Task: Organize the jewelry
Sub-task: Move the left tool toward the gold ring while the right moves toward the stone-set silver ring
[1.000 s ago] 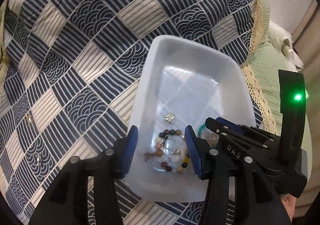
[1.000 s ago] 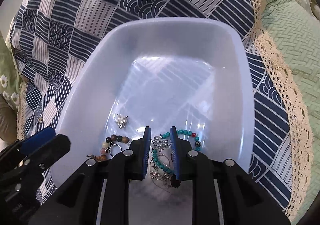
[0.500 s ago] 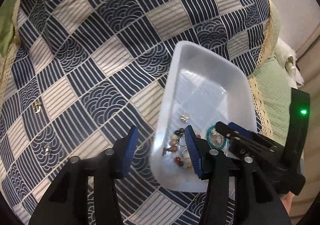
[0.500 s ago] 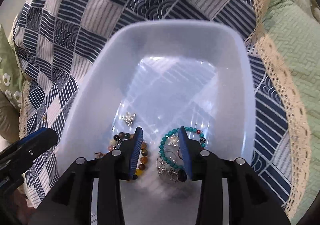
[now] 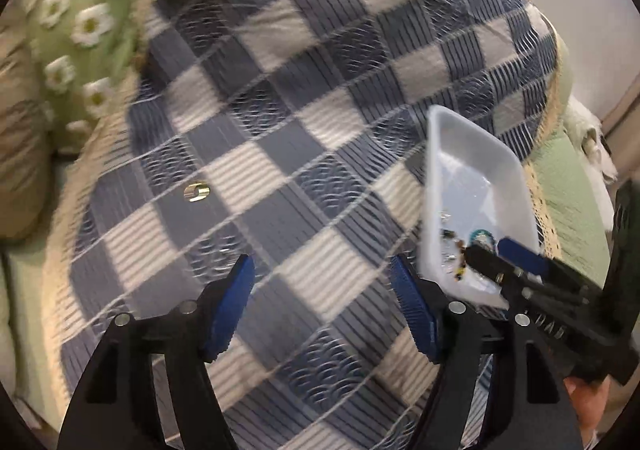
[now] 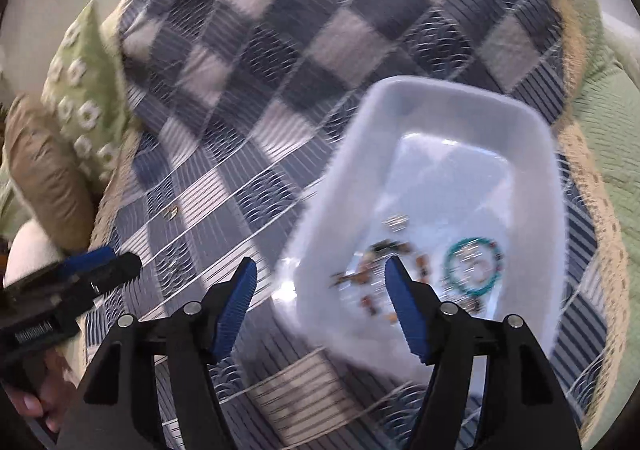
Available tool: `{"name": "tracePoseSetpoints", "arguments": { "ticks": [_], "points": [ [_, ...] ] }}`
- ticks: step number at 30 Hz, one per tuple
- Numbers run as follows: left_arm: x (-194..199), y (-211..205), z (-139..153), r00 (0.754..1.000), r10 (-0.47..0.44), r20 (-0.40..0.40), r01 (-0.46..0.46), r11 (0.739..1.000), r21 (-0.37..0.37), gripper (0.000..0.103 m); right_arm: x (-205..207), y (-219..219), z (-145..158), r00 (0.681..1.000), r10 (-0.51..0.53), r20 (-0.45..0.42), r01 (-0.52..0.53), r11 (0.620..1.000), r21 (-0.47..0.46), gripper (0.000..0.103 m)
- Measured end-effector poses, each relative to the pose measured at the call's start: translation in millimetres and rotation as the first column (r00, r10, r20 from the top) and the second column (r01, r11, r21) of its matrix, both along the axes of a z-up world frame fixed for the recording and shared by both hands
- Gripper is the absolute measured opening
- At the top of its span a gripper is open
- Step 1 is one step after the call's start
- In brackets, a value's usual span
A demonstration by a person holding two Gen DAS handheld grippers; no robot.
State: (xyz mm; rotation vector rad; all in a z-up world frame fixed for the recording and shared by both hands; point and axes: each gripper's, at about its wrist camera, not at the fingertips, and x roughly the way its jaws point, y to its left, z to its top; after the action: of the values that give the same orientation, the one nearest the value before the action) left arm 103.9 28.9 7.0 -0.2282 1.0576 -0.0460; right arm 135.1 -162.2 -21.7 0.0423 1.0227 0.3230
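Observation:
A white plastic tray (image 6: 404, 101) sits on the blue-and-cream checked cloth (image 5: 280, 153) and holds a teal bead bracelet (image 6: 474, 266), a brown bead bracelet (image 6: 392, 250) and small silver pieces. The tray also shows in the left wrist view (image 5: 476, 137). A small gold piece (image 5: 196, 191) lies loose on the cloth, also in the right wrist view (image 6: 171, 213). A faint silver piece (image 6: 173, 264) lies nearer. My left gripper (image 5: 322, 306) is open and empty above the cloth, left of the tray. My right gripper (image 6: 320, 302) is open and empty over the tray's near left edge.
A green daisy-print cushion (image 5: 76, 21) and a tan cushion (image 5: 20, 153) lie at the left. A green quilted cover (image 6: 600, 121) with a lace edge lies right of the tray. Both views are motion-blurred.
My right gripper opened wide, released the jewelry into the tray and swung left. My left gripper moved left off the tray over the cloth, bringing the gold piece into view.

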Motion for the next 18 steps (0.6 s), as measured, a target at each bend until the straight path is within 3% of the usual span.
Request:
{"name": "tracePoseSetpoints", "arguments": {
  "ticks": [8,12,18],
  "points": [
    [-30.3,68.8,-3.7,0.998,0.060,-0.003,-0.060,0.997,0.053,0.072,-21.1,88.4,-29.0,0.995,0.102,-0.013,-0.103,0.992,-0.075,0.066],
    [-41.3,97.8,-19.9,0.996,0.083,-0.021,-0.081,0.993,0.082,0.073,-22.1,138.1,-41.6,0.987,0.159,0.039,-0.153,0.981,-0.119,0.066],
    [-58.1,147.5,-35.0,0.992,0.128,-0.024,-0.126,0.990,0.064,0.073,-5.3,182.2,-65.0,0.987,0.160,0.003,-0.159,0.984,-0.081,0.066]
  ]
}}
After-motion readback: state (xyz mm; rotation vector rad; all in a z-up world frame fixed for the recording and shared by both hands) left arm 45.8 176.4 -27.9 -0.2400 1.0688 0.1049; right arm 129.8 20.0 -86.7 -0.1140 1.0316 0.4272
